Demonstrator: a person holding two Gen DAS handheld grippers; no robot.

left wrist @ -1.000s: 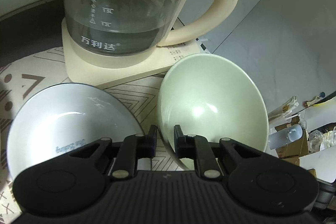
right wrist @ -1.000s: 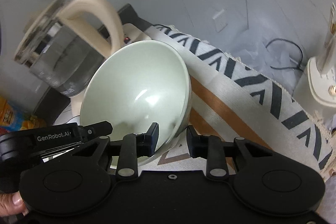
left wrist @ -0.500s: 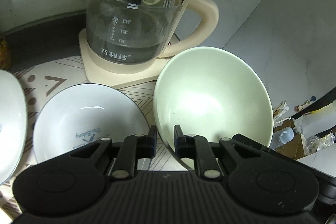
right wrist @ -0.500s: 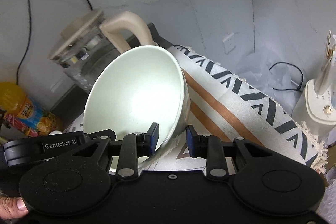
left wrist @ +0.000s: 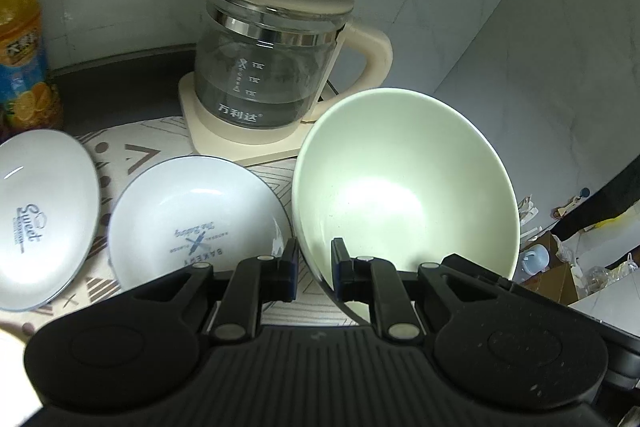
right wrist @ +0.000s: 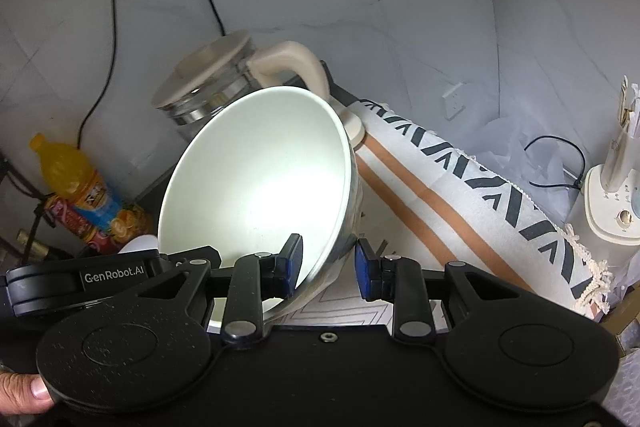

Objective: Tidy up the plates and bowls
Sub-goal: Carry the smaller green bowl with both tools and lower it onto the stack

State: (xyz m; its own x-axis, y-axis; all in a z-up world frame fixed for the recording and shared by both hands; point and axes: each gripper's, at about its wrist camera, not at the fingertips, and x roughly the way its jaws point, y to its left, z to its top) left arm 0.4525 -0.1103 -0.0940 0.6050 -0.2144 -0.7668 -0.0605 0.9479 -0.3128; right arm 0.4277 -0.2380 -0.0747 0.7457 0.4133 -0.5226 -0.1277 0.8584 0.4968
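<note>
Left gripper (left wrist: 313,265) fingers clench the pale green bowl (left wrist: 404,183) rim; right gripper (right wrist: 327,263) released. The tilted bowl could slip, striking the white bowl (left wrist: 196,215) at nine o'clock.

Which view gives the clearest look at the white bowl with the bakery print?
The left wrist view. The white bowl lies there on the patterned mat, its printed inside facing the camera, left of the green bowl. In the right wrist view the green bowl and the left gripper block it.

Matte black right claw (right wrist: 328,263) — blue pads (right wrist: 363,269), silver rivets, white "GenRobot.AI" lettering.
</note>
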